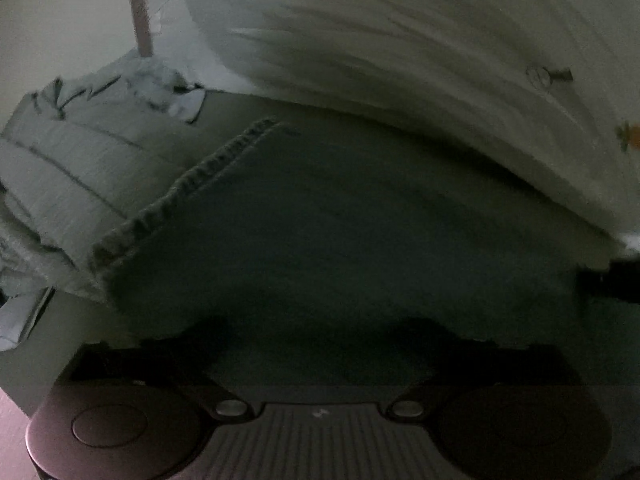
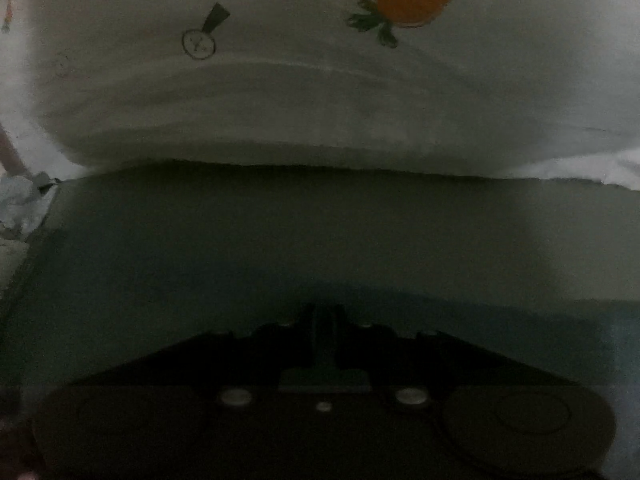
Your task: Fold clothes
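- Dark green garment (image 1: 340, 220) lies spread flat, ribbed hem (image 1: 192, 184) showing, beside pale folded clothes (image 1: 60, 160) and against a white carrot-print sheet (image 2: 320, 20).
- Left gripper (image 1: 320, 332) angles down over the garment, jaws wide, nothing between them.
- Right gripper (image 2: 324, 320) angles down, jaws closed, pinching green fabric.
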Demonstrator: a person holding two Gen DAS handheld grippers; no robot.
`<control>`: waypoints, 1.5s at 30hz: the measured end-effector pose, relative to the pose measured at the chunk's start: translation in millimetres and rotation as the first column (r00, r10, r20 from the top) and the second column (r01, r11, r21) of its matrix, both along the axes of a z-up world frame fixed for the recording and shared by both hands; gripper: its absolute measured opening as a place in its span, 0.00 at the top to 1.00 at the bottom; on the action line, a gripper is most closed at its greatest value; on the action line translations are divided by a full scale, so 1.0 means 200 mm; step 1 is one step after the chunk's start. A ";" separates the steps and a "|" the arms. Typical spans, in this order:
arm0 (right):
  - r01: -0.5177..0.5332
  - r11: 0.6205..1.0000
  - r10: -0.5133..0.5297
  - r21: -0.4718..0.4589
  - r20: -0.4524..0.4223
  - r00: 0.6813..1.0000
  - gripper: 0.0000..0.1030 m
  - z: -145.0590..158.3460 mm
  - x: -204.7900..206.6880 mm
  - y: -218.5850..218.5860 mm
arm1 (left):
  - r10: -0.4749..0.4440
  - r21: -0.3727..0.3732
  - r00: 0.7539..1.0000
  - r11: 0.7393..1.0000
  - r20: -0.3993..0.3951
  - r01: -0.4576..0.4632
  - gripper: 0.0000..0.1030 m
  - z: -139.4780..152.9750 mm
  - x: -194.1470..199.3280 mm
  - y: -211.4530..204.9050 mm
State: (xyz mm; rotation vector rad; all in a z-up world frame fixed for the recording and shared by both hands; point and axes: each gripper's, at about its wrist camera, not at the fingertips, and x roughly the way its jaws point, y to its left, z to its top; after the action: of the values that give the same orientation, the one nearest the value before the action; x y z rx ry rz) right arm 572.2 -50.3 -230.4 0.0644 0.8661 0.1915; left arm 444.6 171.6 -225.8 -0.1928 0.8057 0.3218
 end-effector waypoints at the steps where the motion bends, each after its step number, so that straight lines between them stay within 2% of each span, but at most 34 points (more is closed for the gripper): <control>1: 0.022 1.000 -0.022 0.008 -0.002 1.000 0.92 0.00 -0.01 0.01 | 0.006 0.026 1.000 1.000 -0.004 -0.006 0.00 -0.01 0.01 -0.02; 4: 0.049 0.999 -0.049 0.023 -0.024 0.999 0.92 0.01 -0.11 0.00 | 0.039 0.031 0.999 0.999 0.002 -0.039 0.00 -0.01 0.01 -0.02; 7: 0.055 0.998 -0.054 0.032 -0.035 0.998 0.92 0.01 -0.25 -0.01 | 0.048 -0.017 0.999 0.999 0.024 -0.047 0.00 0.01 -0.01 0.00; 10: 0.025 1.000 -0.025 0.011 -0.026 0.999 0.91 0.02 -0.45 -0.01 | 0.040 -0.061 0.998 0.997 0.050 -0.037 0.00 0.02 -0.03 0.03; 13: -0.030 0.999 0.033 0.037 -0.068 0.997 0.91 0.02 -0.63 -0.01 | 0.053 -0.134 0.997 0.990 0.060 -0.044 0.00 0.03 -0.05 0.08; 15: -0.090 0.996 0.090 0.006 -0.067 0.994 0.91 0.03 -0.75 0.00 | 0.069 -0.194 0.997 0.979 0.035 -0.061 0.00 0.07 -0.05 0.12; 16: -0.126 0.991 0.124 -0.040 -0.047 0.991 0.88 0.03 -0.81 0.01 | 0.084 -0.221 0.996 0.972 0.026 -0.077 0.00 0.10 -0.07 0.14; 19: -0.203 0.966 0.208 -0.159 0.016 0.978 0.86 0.01 -0.93 0.06 | 0.175 -0.262 0.982 0.953 0.067 -0.152 0.00 0.17 -0.22 0.20; 21: -0.210 0.962 0.218 -0.174 0.030 0.975 0.86 0.01 -0.95 0.05 | 0.231 -0.249 0.970 0.947 0.081 -0.205 0.00 0.17 -0.31 0.25; 24: -0.195 0.969 0.201 -0.151 0.021 0.979 0.83 0.02 -0.92 0.03 | 0.289 -0.158 0.957 0.947 0.035 -0.281 0.00 0.11 -0.33 0.33; 25: -0.197 0.969 0.203 -0.152 0.025 0.979 0.82 0.02 -0.93 0.04 | 0.302 -0.154 0.953 0.943 0.027 -0.294 0.00 0.09 -0.33 0.36; 28: -0.205 0.965 0.214 -0.162 0.037 0.976 0.80 0.00 -0.94 0.04 | 0.321 -0.216 0.946 0.928 0.041 -0.305 0.03 0.05 -0.30 0.43; 29: -0.204 0.966 0.212 -0.160 0.038 0.976 0.79 -0.01 -0.92 0.03 | 0.336 -0.212 0.941 0.923 0.042 -0.320 0.15 0.04 -0.28 0.43; 30: -0.202 0.967 0.210 -0.158 0.040 0.977 0.79 -0.01 -0.95 0.02 | 0.348 -0.181 0.937 0.924 0.035 -0.337 0.33 0.05 -0.26 0.41; 33: -0.201 0.966 0.212 -0.161 0.049 0.976 0.78 -0.03 -0.91 0.03 | 0.367 -0.066 0.930 0.929 0.014 -0.365 0.54 0.06 -0.19 0.35; 36: -0.200 0.966 0.213 -0.164 0.059 0.975 0.75 -0.04 -0.91 0.03 | 0.355 0.031 0.935 0.934 0.015 -0.355 0.62 0.06 -0.15 0.29; 39: -0.199 0.966 0.212 -0.163 0.067 0.975 0.73 -0.04 -0.91 0.03 | 0.307 0.183 0.952 0.935 0.015 -0.305 0.65 0.06 -0.12 0.19; 42: -0.198 0.966 0.212 -0.164 0.076 0.974 0.71 -0.05 -0.91 0.03 | 0.267 0.334 0.964 0.908 0.002 -0.252 0.65 0.04 -0.10 0.07; 45: -0.201 0.965 0.217 -0.168 0.084 0.973 0.70 -0.05 -0.90 0.03 | 0.261 0.433 0.965 0.872 -0.016 -0.228 0.65 0.02 -0.08 0.00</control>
State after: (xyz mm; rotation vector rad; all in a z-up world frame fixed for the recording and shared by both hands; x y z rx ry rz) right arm 391.5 -44.8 -240.3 -0.1849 0.7829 0.3206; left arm 429.3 170.9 -221.5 0.1347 0.7651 0.7424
